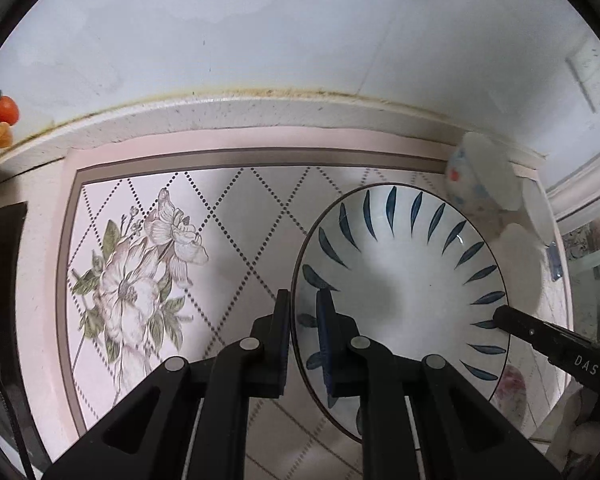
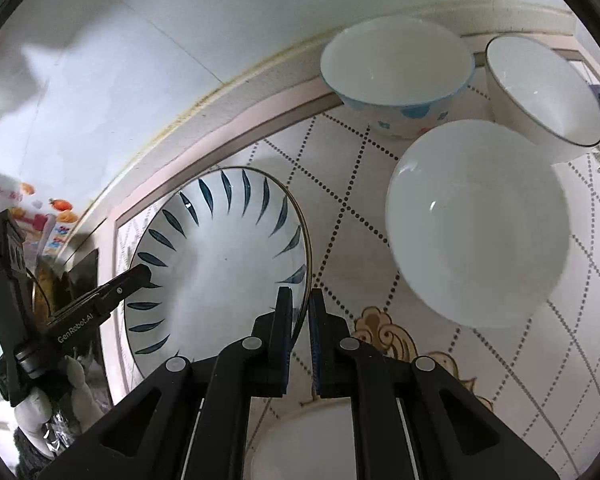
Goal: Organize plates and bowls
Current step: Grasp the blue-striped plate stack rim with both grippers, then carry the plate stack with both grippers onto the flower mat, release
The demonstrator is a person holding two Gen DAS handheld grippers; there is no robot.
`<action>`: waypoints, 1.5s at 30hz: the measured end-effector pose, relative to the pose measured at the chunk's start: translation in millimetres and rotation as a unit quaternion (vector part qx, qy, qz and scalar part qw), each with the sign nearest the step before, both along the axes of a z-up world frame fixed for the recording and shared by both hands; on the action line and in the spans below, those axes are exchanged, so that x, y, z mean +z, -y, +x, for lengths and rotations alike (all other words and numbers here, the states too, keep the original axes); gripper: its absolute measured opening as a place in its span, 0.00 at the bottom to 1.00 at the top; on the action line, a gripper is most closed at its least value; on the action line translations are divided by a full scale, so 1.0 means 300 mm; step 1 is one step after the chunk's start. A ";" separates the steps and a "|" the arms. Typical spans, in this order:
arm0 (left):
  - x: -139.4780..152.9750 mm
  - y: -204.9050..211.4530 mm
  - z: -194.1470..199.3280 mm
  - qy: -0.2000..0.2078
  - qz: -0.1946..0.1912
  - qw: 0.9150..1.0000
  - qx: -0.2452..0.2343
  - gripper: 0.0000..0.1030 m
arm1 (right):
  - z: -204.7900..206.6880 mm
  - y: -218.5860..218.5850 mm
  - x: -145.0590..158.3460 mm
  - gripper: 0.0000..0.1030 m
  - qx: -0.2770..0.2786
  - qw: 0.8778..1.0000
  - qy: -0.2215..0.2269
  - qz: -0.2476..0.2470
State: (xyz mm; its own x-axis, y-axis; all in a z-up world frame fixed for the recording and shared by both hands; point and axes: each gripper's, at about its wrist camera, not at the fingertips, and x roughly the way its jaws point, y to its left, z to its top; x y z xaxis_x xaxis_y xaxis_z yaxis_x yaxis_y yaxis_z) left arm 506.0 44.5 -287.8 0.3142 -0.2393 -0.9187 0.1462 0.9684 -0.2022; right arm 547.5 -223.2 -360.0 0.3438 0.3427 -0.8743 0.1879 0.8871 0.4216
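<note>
The left hand-held gripper [image 1: 303, 312] is closed on the near-left rim of a wide, shallow white ceramic plate with dark blue leaf-shaped strokes around its inside [image 1: 404, 280], one finger outside the rim and the other inside it. The right hand-held gripper [image 2: 300, 312] is clamped on the opposite rim of the same plate [image 2: 220, 264], the thin edge passing between its two fingers. Each gripper shows in the other's view, reaching in from the far side of the plate. The plate sits over a pale pink placemat with a dotted diamond pattern and a large printed flower [image 1: 140, 264], which covers the desk [image 1: 220, 116] close to a white wall [image 1: 260, 20]; whether the plate rests on the mat or is lifted clear of it cannot be told. Beyond the plate's right side, three bowls stand close together on the mat: a plain white round ceramic bowl [image 2: 476, 220] nearest, a white bowl with light blue and orange spots on its outside [image 2: 396, 76] behind it by the wall, and a white bowl with a thin dark rim line [image 2: 540, 96] to the right of that one. Another round white dish [image 2: 304, 440] shows partly beneath the right gripper, at the bottom of its view. Orange fruit-shaped stickers [image 1: 2, 120] are on the wall at the far left.
</note>
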 end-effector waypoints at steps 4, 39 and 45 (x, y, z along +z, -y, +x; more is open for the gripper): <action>0.082 0.023 -0.078 0.014 -0.006 1.000 0.000 0.10 | -0.076 0.039 0.078 0.09 0.015 1.000 0.018 0.009; -0.106 0.370 -0.500 -0.039 0.037 0.998 -0.025 0.10 | -0.598 0.375 -0.025 0.09 0.061 0.998 -0.014 -0.010; -0.133 0.385 -0.498 -0.045 0.047 0.998 -0.020 0.10 | -0.608 0.386 -0.053 0.09 0.059 0.998 -0.018 -0.017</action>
State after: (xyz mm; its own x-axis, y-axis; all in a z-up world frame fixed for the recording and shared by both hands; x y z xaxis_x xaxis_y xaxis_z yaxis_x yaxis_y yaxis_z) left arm 356.7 -71.0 -327.8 0.2208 -0.1622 -0.9617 0.1699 0.9774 -0.1258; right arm 365.1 -339.0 -375.9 0.2704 0.3491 -0.8972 0.0962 0.9175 0.3860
